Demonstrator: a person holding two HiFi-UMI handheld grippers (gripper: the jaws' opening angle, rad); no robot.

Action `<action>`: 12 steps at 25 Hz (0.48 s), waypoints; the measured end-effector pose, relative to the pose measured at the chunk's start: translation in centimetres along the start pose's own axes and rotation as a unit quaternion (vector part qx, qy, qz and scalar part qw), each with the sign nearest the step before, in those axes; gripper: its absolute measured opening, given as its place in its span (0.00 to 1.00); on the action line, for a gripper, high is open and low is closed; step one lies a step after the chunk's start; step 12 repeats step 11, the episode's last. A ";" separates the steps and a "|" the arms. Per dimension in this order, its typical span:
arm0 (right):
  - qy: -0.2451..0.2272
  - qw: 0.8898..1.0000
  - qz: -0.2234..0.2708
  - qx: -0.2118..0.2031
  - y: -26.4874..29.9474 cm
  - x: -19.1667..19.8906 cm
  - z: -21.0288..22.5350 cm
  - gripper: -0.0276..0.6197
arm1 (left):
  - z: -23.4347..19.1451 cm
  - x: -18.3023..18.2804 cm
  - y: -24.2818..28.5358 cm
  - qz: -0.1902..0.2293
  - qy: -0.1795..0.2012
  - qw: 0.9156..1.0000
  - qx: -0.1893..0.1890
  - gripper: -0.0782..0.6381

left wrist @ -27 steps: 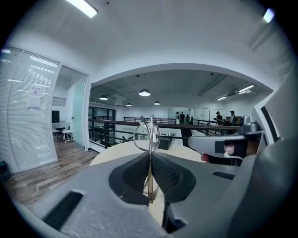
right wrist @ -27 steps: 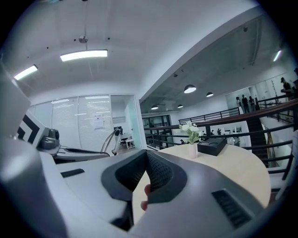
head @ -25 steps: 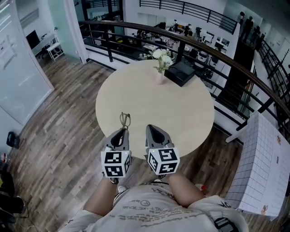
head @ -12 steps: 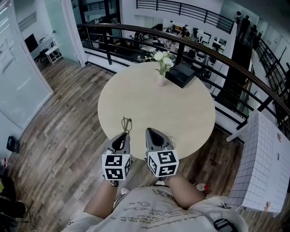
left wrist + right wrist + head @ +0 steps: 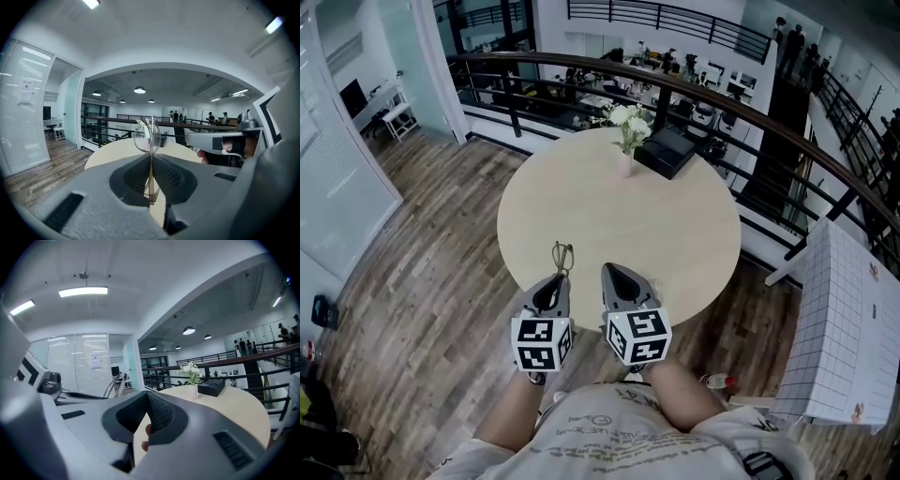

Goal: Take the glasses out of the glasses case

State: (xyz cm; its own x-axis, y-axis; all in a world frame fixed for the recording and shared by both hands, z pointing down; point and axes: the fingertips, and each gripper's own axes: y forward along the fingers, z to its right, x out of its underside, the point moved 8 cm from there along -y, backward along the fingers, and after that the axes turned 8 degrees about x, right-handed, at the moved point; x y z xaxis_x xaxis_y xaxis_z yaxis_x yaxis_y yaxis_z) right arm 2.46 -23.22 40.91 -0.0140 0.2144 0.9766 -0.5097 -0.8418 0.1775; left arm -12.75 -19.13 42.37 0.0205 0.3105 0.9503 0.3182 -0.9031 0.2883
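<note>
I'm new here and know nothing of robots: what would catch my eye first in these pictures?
Probably the glasses pinched in the left hand-held gripper, above the near edge of the round table. The right hand-held gripper beside it is shut on nothing. At the table's far edge stand white flowers next to a black glasses case.

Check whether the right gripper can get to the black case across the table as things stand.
Probably yes: the right gripper is empty, jaws together, and the table between it and the case is bare. The vase stands beside the case, not in front.
</note>
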 end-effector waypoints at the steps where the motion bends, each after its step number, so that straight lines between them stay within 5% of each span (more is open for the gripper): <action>1: -0.001 1.000 0.000 0.001 0.0 0.0 0.0 0.06 | 0.0 0.0 0.1 -0.001 0.001 1.000 0.003 0.15; 12: -0.006 1.000 0.001 0.011 -0.2 0.2 -0.3 0.06 | 0.1 0.1 0.6 -0.002 0.005 1.000 0.025 0.15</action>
